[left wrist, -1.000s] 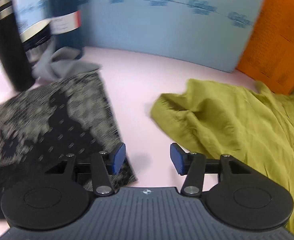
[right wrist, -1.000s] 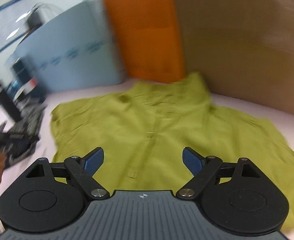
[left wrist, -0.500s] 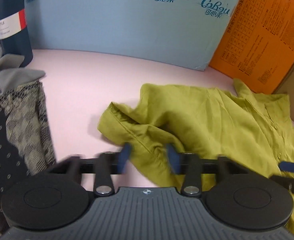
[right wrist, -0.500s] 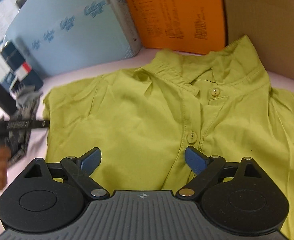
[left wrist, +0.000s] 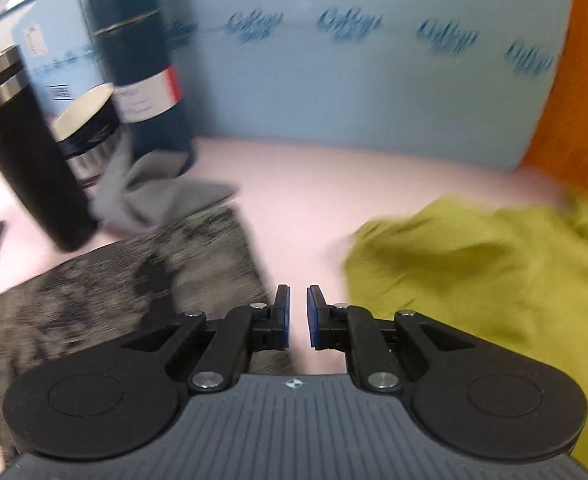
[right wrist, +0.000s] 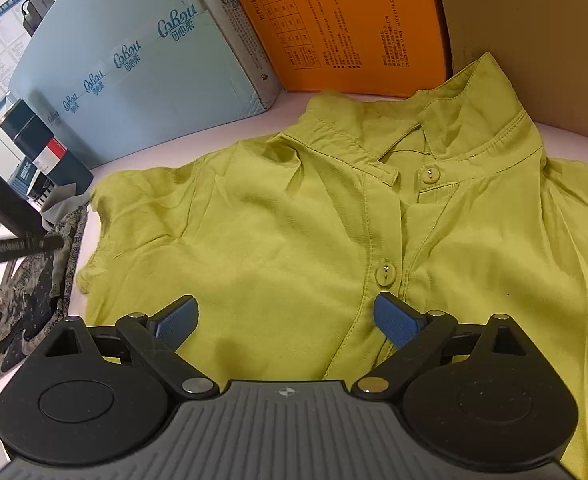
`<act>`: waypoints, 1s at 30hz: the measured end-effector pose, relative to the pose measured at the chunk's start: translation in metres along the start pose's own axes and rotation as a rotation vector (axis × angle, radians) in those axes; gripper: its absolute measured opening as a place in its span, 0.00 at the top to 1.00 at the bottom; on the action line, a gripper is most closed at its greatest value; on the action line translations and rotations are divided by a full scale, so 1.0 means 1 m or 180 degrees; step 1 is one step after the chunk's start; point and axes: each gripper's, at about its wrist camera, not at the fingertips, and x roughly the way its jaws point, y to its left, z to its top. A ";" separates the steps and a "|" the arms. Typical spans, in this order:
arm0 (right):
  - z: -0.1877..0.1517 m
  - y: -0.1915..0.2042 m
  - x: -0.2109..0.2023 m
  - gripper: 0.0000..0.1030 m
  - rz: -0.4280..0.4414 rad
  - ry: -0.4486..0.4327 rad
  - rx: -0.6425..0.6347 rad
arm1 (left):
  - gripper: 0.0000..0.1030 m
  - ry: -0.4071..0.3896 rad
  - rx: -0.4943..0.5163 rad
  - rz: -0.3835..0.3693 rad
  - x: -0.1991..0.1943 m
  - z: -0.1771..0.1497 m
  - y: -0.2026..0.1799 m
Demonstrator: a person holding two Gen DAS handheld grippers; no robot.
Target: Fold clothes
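Fingers of the left gripper [left wrist: 298, 310] have drawn nearly together on nothing, over bare pink counter [left wrist: 318, 184] between the patterned cloth [left wrist: 142, 280] and the green shirt [right wrist: 294, 240]; half a second ago they were closing at the shirt's sleeve edge, so that grab seems to have missed or let go. The right gripper [right wrist: 284, 320] hovers with fingers wide apart above the placket. Farther off, the shirt lies spread, front up and unfolded, before the blue box [right wrist: 134, 68].

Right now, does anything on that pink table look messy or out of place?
Yes. The green shirt lies rumpled, its left sleeve edge bunched. A grey cloth is crumpled against the dark canisters, partly on the patterned garment.
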 end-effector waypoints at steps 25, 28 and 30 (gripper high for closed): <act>-0.010 0.006 -0.024 0.00 0.0116 -0.0322 0.0091 | 0.63 0.0470 -0.0048 0.0412 0.025 0.065 -0.096; -0.015 0.011 -0.035 0.00 0.0126 -0.0435 0.0049 | 0.62 0.0386 -0.0118 0.0283 0.002 0.059 -0.091; -0.018 0.015 -0.043 0.00 0.0133 -0.0510 0.0021 | 0.59 0.0328 -0.0122 0.0164 -0.016 0.052 -0.091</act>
